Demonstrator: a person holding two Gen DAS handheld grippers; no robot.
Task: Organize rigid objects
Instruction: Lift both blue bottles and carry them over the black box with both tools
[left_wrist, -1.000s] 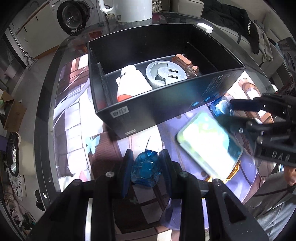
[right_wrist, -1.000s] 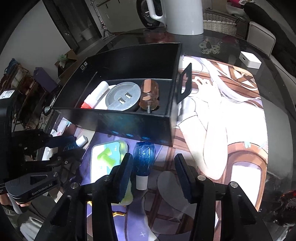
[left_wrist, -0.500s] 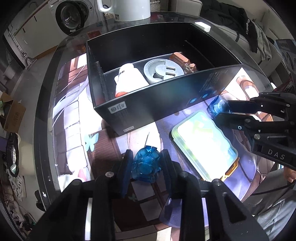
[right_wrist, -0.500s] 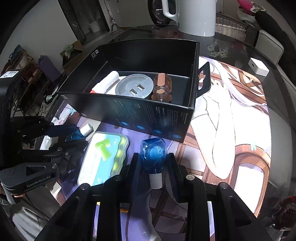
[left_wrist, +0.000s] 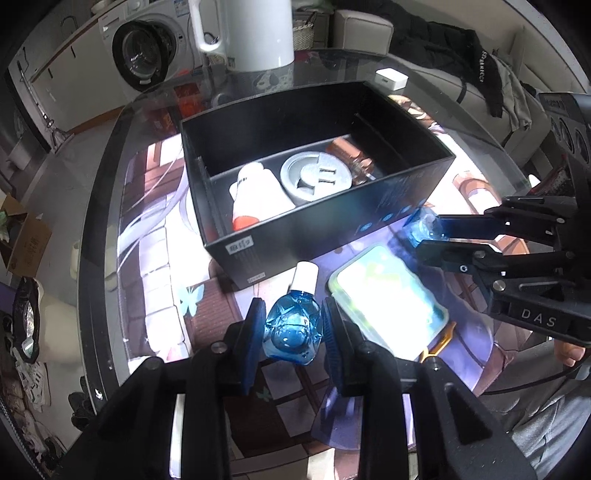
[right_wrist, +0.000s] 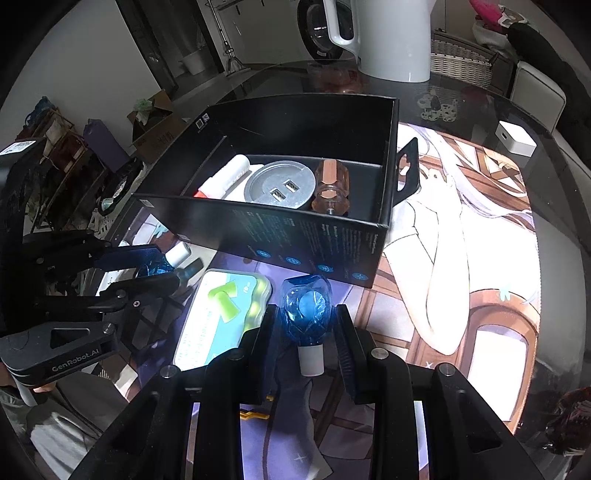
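Observation:
My left gripper (left_wrist: 291, 332) is shut on a blue faceted bottle (left_wrist: 293, 334) with a white cap, held above the mat near the box's front. My right gripper (right_wrist: 304, 325) is shut on a second blue bottle (right_wrist: 304, 308), cap pointing toward the camera; it shows at the right of the left wrist view (left_wrist: 424, 227). The black open box (left_wrist: 332, 225) holds a white tube (left_wrist: 255, 195), a grey round USB hub (left_wrist: 314, 177) and a brown handle (left_wrist: 351, 158).
A green-lidded flat case (left_wrist: 384, 295) lies on the printed mat between the grippers, in front of the box. A white kettle (left_wrist: 243, 33) stands behind the box, and a small white adapter (right_wrist: 515, 138) lies at the far right. The round glass table edge is close on the left.
My right gripper closed on the second blue bottle and lifted it. My left gripper raised its bottle off the mat, and the white cap now shows.

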